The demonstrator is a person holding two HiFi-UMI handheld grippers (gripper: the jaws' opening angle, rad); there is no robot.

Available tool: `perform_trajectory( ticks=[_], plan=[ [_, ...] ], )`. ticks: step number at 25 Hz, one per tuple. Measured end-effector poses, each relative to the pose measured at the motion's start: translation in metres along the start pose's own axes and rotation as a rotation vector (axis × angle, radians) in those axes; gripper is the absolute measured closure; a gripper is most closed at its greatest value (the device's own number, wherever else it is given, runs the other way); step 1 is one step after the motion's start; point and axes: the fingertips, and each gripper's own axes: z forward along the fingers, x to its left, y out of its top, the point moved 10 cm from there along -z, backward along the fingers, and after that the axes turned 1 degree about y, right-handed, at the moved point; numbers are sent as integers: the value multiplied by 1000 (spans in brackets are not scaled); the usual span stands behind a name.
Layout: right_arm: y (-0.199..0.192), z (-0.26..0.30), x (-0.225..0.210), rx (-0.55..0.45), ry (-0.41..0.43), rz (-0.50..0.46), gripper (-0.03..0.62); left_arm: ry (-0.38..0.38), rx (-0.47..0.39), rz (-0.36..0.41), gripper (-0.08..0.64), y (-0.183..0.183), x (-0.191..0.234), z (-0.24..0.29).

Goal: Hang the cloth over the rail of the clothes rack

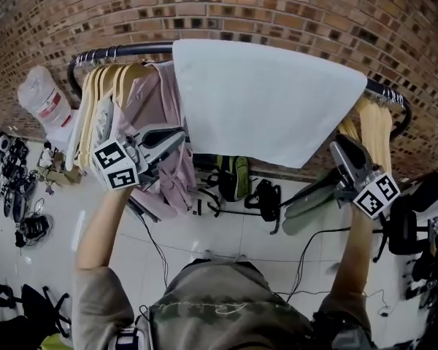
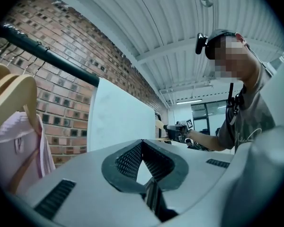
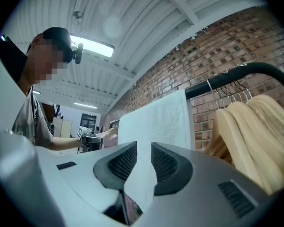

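A white cloth (image 1: 263,100) hangs draped over the black rail (image 1: 124,51) of the clothes rack, in front of the brick wall. My left gripper (image 1: 181,133) sits just off the cloth's left edge, below the rail, jaws shut with nothing between them. In the left gripper view its tips (image 2: 142,142) meet and the cloth (image 2: 118,122) hangs beyond them under the rail (image 2: 47,56). My right gripper (image 1: 336,146) is at the cloth's lower right edge. Its jaws (image 3: 143,148) stand apart, and the cloth (image 3: 156,122) shows in the gap without being pinched.
Wooden hangers (image 1: 95,100) with a pink garment (image 1: 160,100) crowd the rail left of the cloth. More wooden hangers (image 1: 376,126) hang at its right end. Bags (image 1: 233,175), cables and gear lie on the white floor under the rack. A plastic-wrapped bundle (image 1: 44,104) stands at left.
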Motion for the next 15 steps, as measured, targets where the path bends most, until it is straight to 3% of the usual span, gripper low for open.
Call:
perform_trajectory(
  ticks=[1, 2, 3, 7, 10, 13, 15],
  plan=[
    [1, 1, 3, -12, -11, 2, 492, -7, -3, -7, 554, -2, 0, -3],
    [1, 3, 7, -23, -22, 10, 560, -15, -9, -17, 554, -4, 0, -6],
    [1, 4, 11, -36, -31, 18, 584, -23, -18, -29, 554, -6, 0, -9],
    [-2, 12, 37, -52, -37, -11, 584, -58, -62, -80, 554, -18, 0, -25],
    [-10, 18, 61, -38, -54, -54, 584, -66, -68, -68, 554, -26, -1, -36],
    [-18, 13, 80, -21, -75, -33, 584, -82, -58, -54, 554, -41, -6, -34],
    [-23, 5, 89, -10, -80, -16, 584, -80, -67, -88, 554, -53, -11, -32]
  ],
)
